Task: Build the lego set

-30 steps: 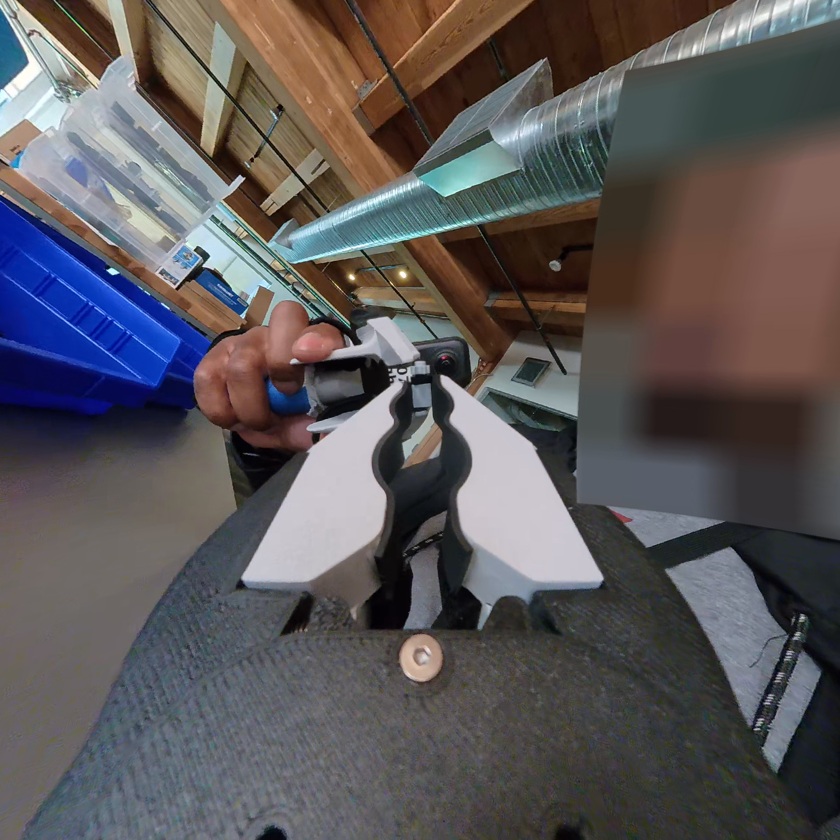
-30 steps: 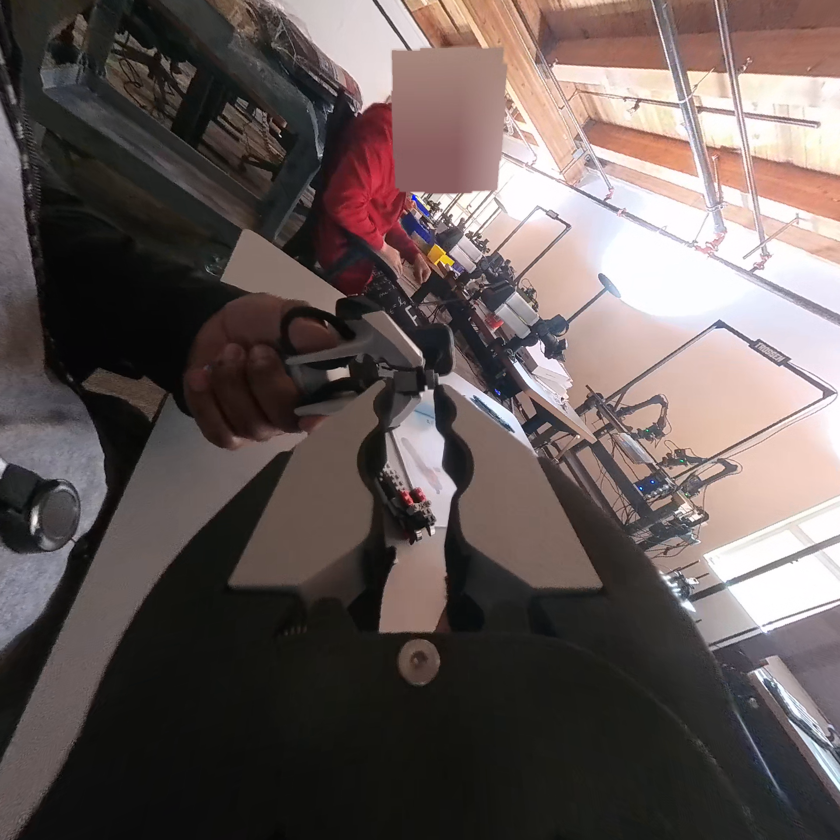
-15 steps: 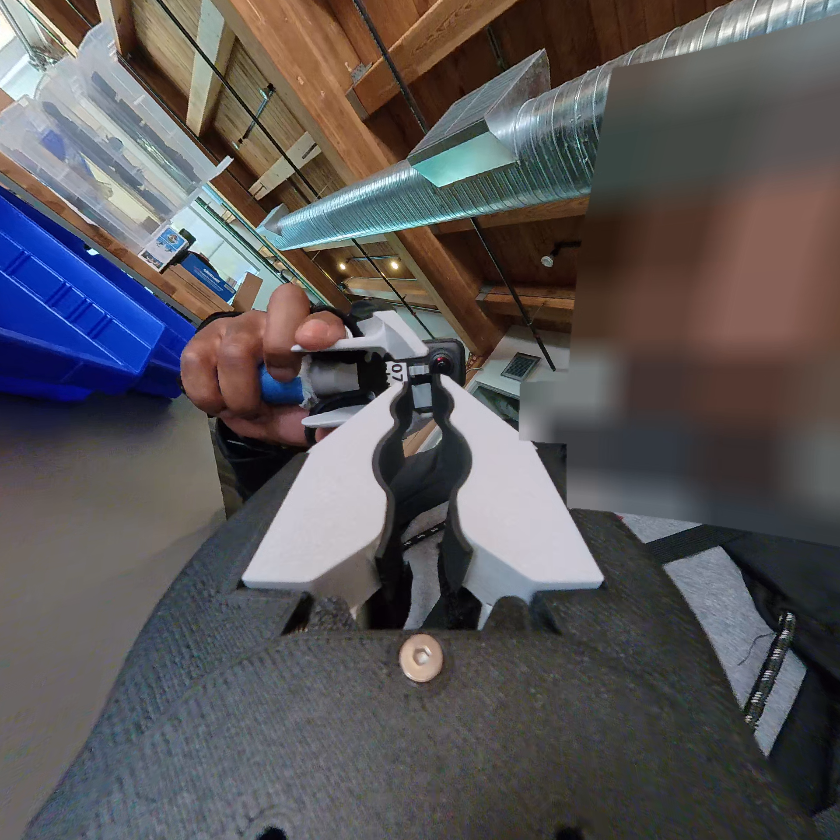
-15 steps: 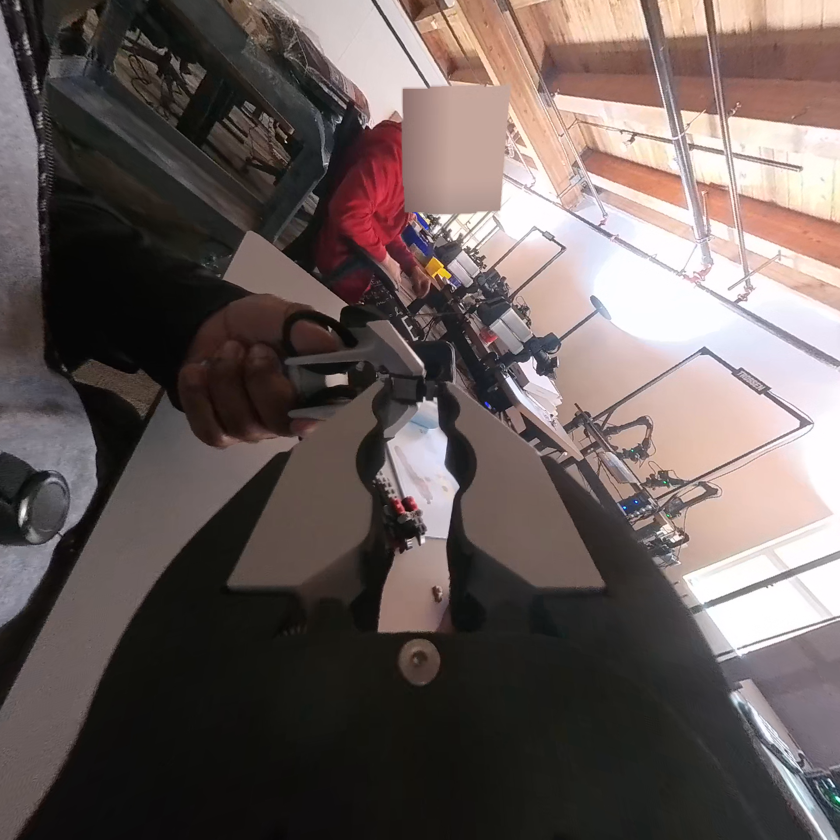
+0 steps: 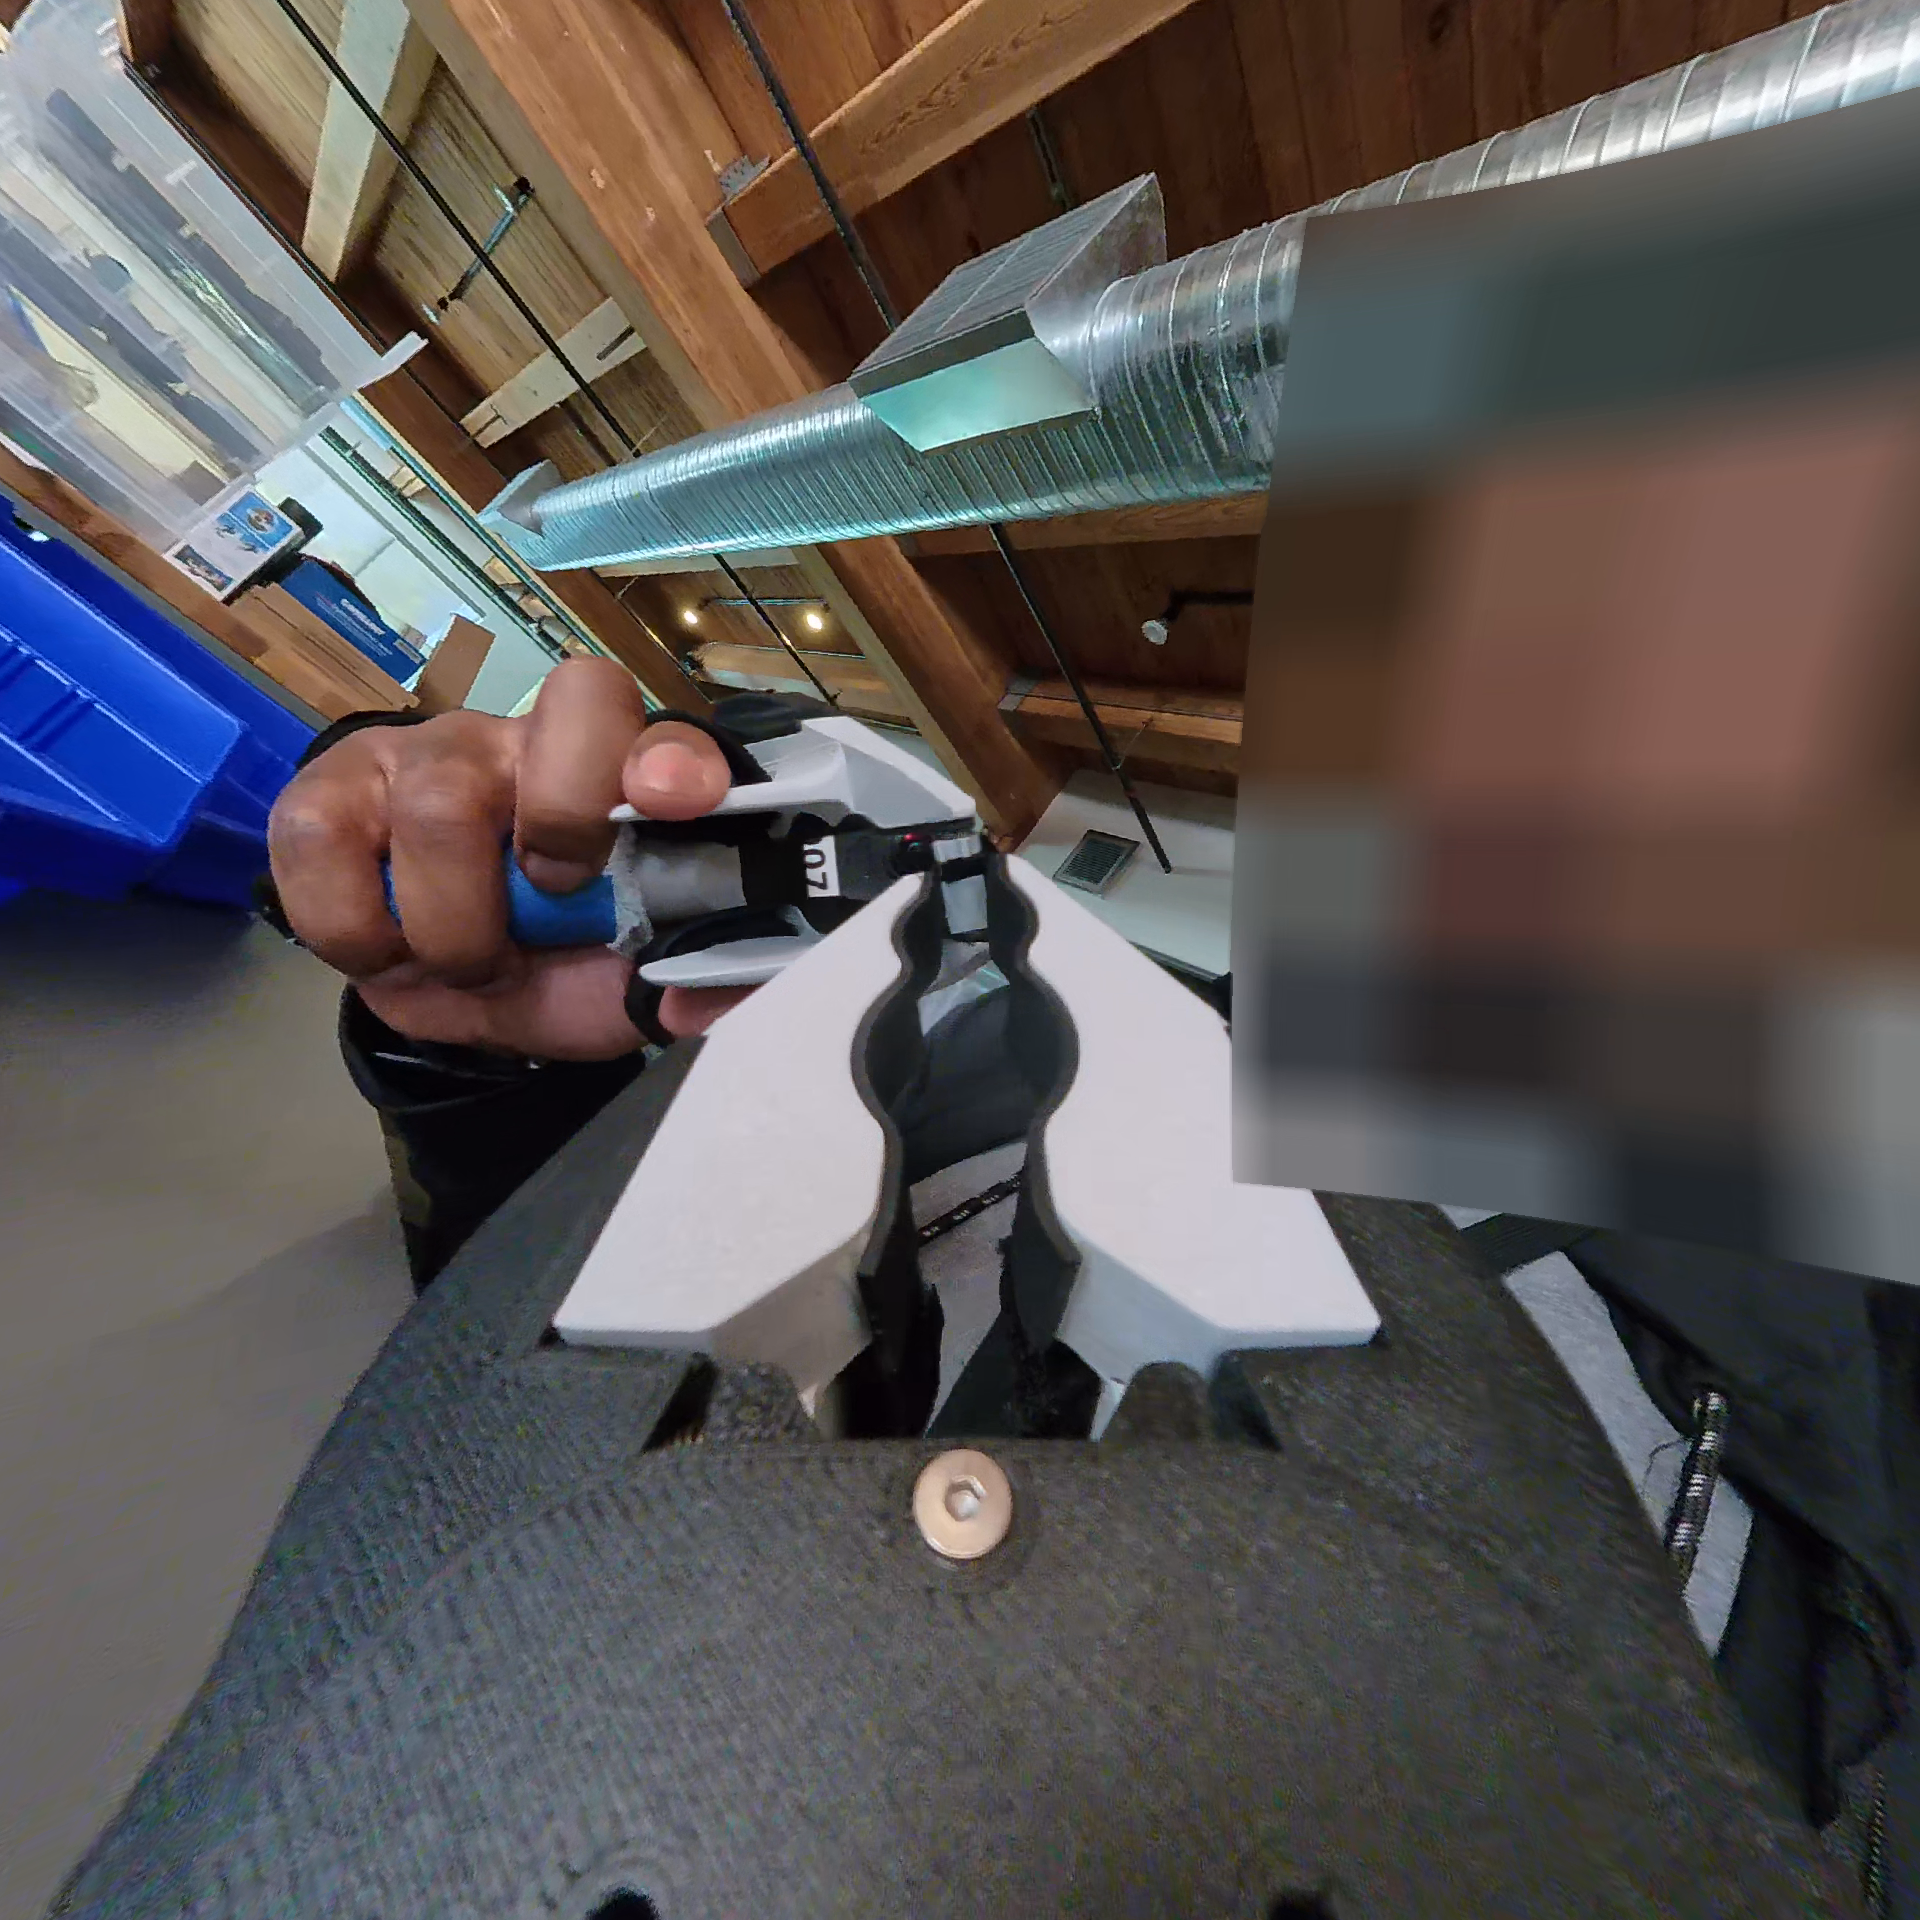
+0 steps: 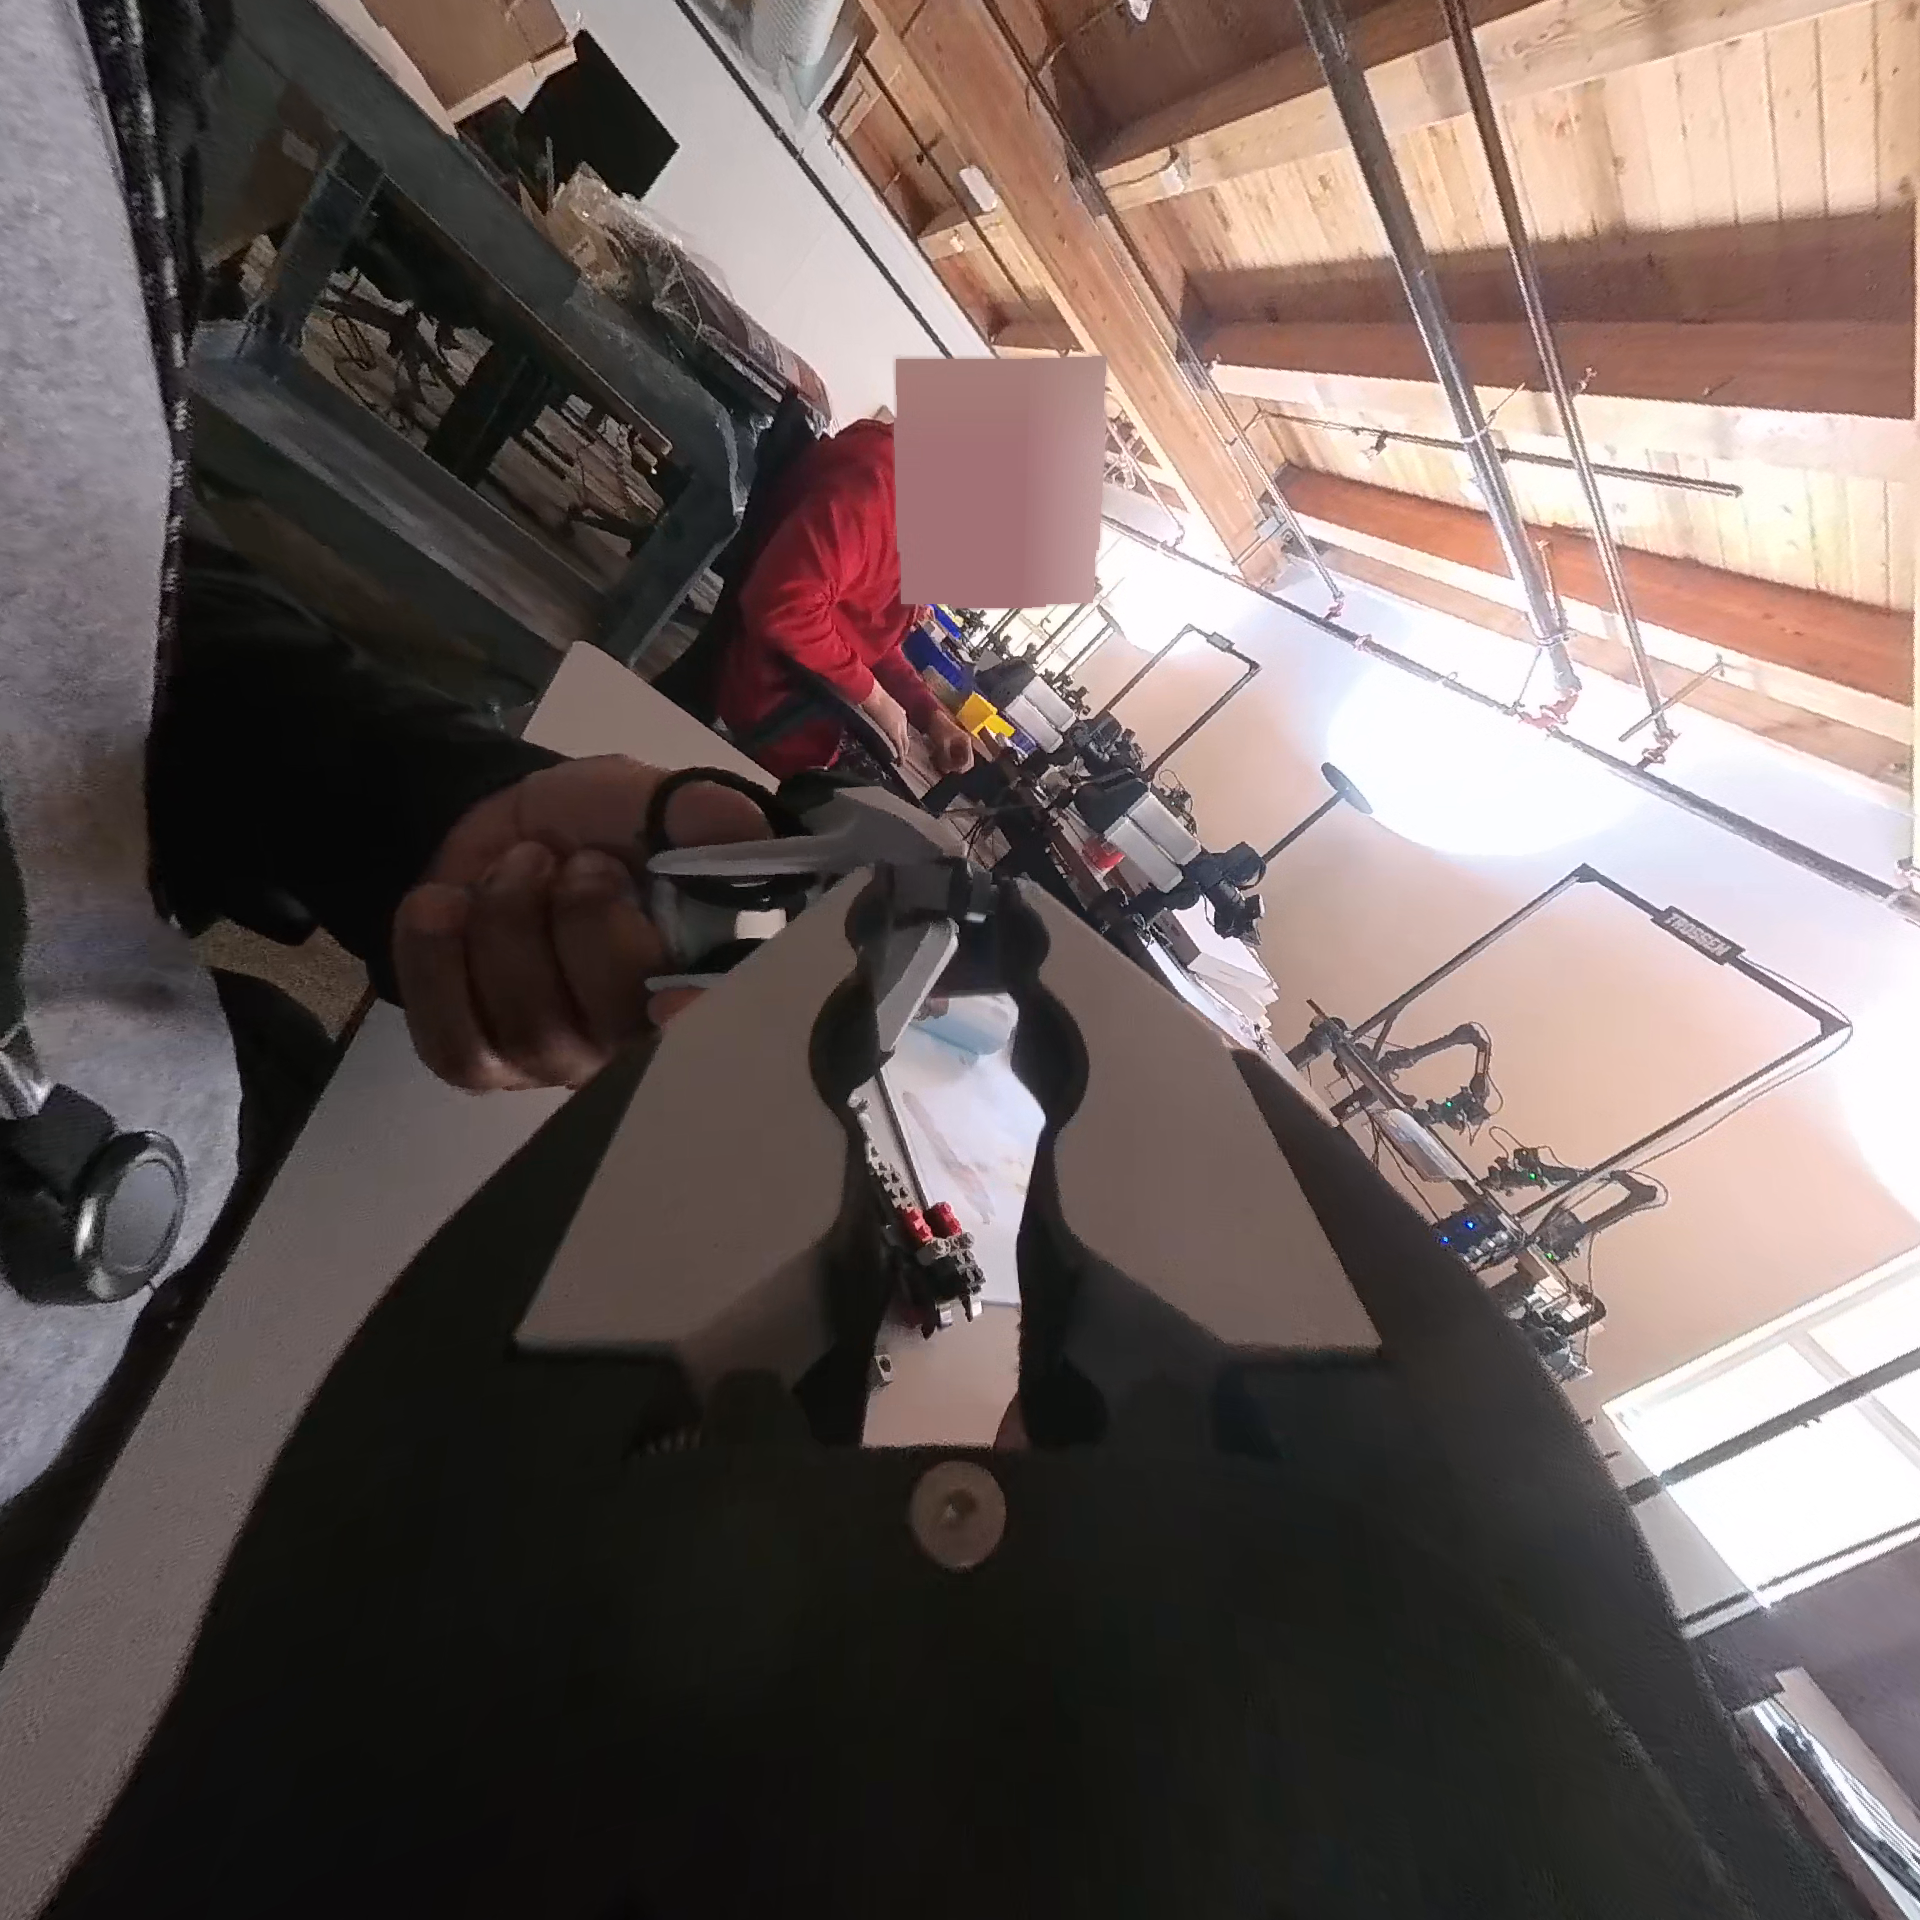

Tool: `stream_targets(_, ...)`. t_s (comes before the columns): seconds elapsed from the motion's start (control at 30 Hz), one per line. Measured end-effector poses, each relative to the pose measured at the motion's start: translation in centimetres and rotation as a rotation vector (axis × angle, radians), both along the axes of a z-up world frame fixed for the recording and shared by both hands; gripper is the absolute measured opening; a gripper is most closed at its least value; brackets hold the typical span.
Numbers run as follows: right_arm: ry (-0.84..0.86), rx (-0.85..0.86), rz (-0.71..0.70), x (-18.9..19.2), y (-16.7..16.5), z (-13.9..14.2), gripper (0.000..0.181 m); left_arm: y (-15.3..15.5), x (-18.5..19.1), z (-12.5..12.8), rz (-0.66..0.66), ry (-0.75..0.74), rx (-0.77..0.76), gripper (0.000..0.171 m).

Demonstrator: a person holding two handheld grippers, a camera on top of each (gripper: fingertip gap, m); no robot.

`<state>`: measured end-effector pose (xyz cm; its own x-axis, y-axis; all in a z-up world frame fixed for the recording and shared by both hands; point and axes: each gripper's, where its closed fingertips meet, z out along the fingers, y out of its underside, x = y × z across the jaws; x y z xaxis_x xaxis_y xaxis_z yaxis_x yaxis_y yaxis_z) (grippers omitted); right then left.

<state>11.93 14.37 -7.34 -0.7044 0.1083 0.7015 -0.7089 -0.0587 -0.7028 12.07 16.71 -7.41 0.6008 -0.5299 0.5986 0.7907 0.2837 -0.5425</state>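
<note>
Both grippers are held up in the air, tip to tip. In the left wrist view my left gripper [image 5: 961, 883] is nearly shut on a small grey lego piece [image 5: 963, 906]. A hand holds the right gripper [image 5: 831, 831] just beyond it. In the right wrist view my right gripper [image 6: 940, 894] is closed narrowly around the same spot, where the left gripper's grey fingertip [image 6: 909, 971] pokes in. A dark lego assembly with red studs [image 6: 930, 1252] lies on the white table [image 6: 312, 1195] below, seen between the right fingers.
An instruction sheet [image 6: 966, 1122] lies on the table beyond the assembly. Blue bins [image 5: 94, 748] stand at the left of the grey tabletop [image 5: 156, 1195]. A person in red [image 6: 821, 613] works at a far bench. A chair castor [image 6: 114, 1216] is at the left. Left and right tips are no more than a few centimetres apart.
The two grippers have stayed tip to tip and drifted slightly. In the right wrist view the lego assembly and table have slid a little lower and the hand has shifted.
</note>
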Motion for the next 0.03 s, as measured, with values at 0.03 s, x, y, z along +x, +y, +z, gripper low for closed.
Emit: stream_targets(0.03, 0.001, -0.005, 0.001, 0.02, 0.04, 0.05, 0.021, 0.04, 0.01, 0.06, -0.005, -0.003, 0.006, 0.009)
